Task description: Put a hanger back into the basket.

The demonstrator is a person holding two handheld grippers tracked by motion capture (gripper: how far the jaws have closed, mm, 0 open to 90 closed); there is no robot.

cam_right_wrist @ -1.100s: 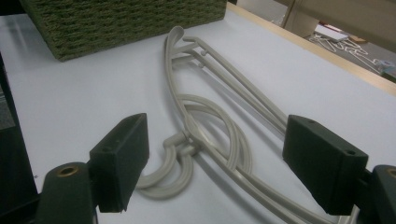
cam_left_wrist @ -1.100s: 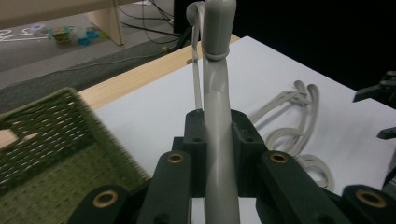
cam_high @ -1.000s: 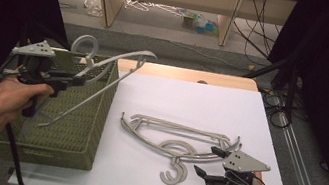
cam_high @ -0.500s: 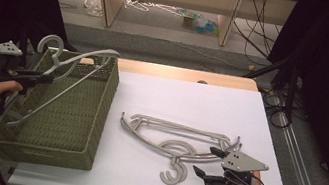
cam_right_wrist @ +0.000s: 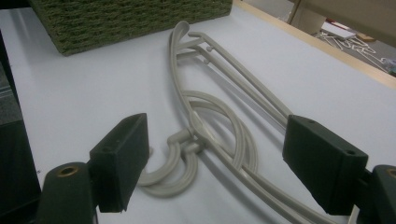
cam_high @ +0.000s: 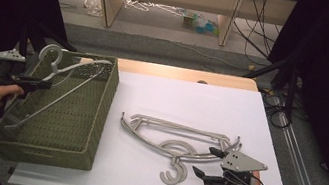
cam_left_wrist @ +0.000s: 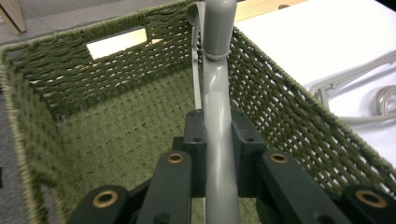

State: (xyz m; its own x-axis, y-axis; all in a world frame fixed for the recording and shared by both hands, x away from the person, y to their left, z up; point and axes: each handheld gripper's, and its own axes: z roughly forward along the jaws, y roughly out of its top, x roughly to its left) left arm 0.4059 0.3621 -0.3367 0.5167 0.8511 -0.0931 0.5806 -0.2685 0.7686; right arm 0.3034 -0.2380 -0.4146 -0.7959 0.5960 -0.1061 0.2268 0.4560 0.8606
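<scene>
My left gripper point(cam_high: 44, 84) was clamped on a grey hanger point(cam_high: 64, 87), its pads pinching the bar as seen in the left gripper view point(cam_left_wrist: 217, 140). That hanger lay tilted inside the green woven basket point(cam_high: 93, 111) at the table's left edge, its hook point(cam_high: 51, 53) sticking up over the basket's far left corner. My right gripper point(cam_high: 204, 161) sat near the front right corner of the white table point(cam_high: 201, 103) with its jaws spread wide, holding nothing. Just beyond it lay a small pile of grey hangers point(cam_high: 170, 139) at the table's middle, their hooks pointing toward the front edge.
</scene>
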